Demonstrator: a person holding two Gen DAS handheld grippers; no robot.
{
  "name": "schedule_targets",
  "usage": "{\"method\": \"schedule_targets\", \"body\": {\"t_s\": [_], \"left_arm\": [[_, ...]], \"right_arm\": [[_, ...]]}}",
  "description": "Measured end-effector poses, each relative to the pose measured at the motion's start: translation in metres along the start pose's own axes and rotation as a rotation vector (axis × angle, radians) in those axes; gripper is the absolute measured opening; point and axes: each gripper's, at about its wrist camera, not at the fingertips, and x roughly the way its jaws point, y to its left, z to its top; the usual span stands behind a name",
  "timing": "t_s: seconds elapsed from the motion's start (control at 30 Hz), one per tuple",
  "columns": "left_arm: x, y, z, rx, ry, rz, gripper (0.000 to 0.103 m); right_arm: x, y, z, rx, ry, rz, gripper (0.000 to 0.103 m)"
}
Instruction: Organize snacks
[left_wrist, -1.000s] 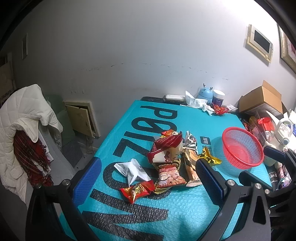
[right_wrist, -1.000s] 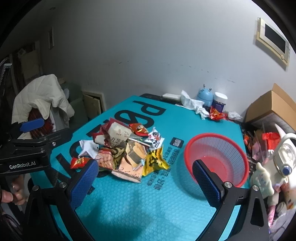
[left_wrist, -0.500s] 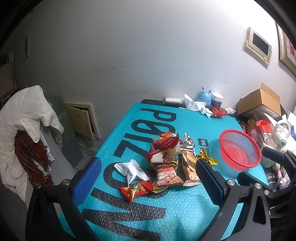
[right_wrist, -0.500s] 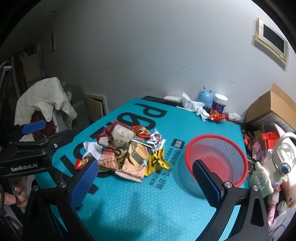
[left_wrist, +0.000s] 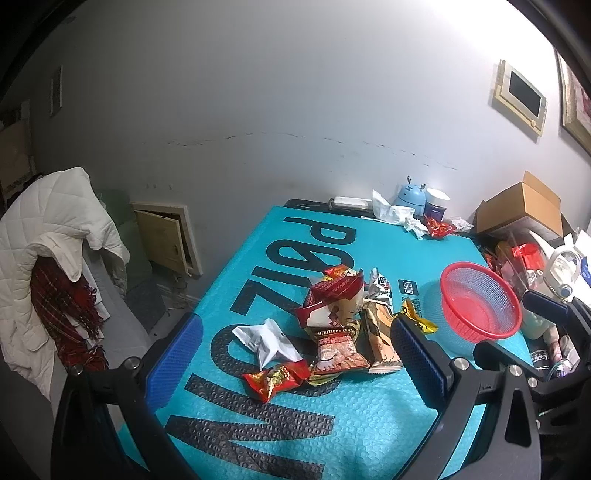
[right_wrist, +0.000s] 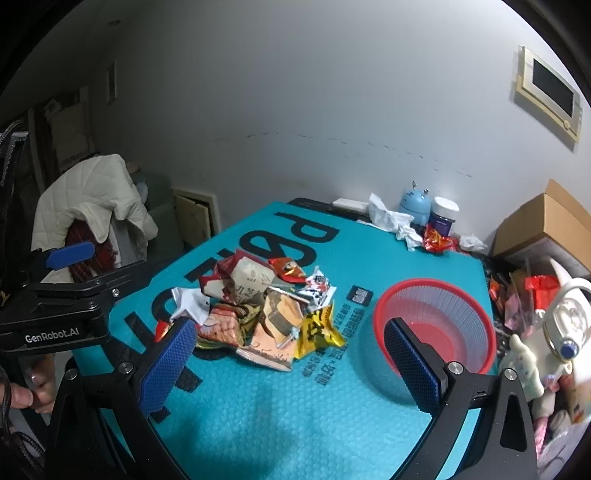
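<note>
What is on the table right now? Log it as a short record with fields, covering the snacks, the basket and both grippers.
surface: teal bubble mat with large black letters
snacks: loose pile of snack packets at mat centre, none in the basket
nearest packet: red foil packet, at the pile's near edge
container: red mesh basket, empty, right of the pile
left gripper: open, holding nothing, above the mat near the pile
right gripper: open, holding nothing, between pile and basket
background: blue deer-shaped gadget, cardboard box
</note>
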Motion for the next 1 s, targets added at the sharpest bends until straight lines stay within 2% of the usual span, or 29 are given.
{"method": "schedule_targets", "body": {"t_s": [0.57, 0.7, 0.87, 1.0], "left_arm": [[-0.002, -0.001, 0.017, 0.013, -0.034, 0.003, 0.103], [-0.003, -0.001, 0.021, 0.017, -0.052, 0.002, 0.103], [0.006, -0.001, 0.021, 0.022, -0.039, -0.001, 0.103], [0.015, -0.002, 0.017, 0.022, -0.017, -0.027, 0.103]], "right_arm": [[0.009, -0.004, 0.019, -0.001, -0.026, 0.015, 0.103], [0.014, -0.009, 0.025, 0.01, -0.033, -0.003, 0.103], [0.022, -0.016, 0.027, 0.028, -0.032, 0.008, 0.102], [0.03, -0.019, 0.024, 0.036, -0.017, 0.022, 0.097]]}}
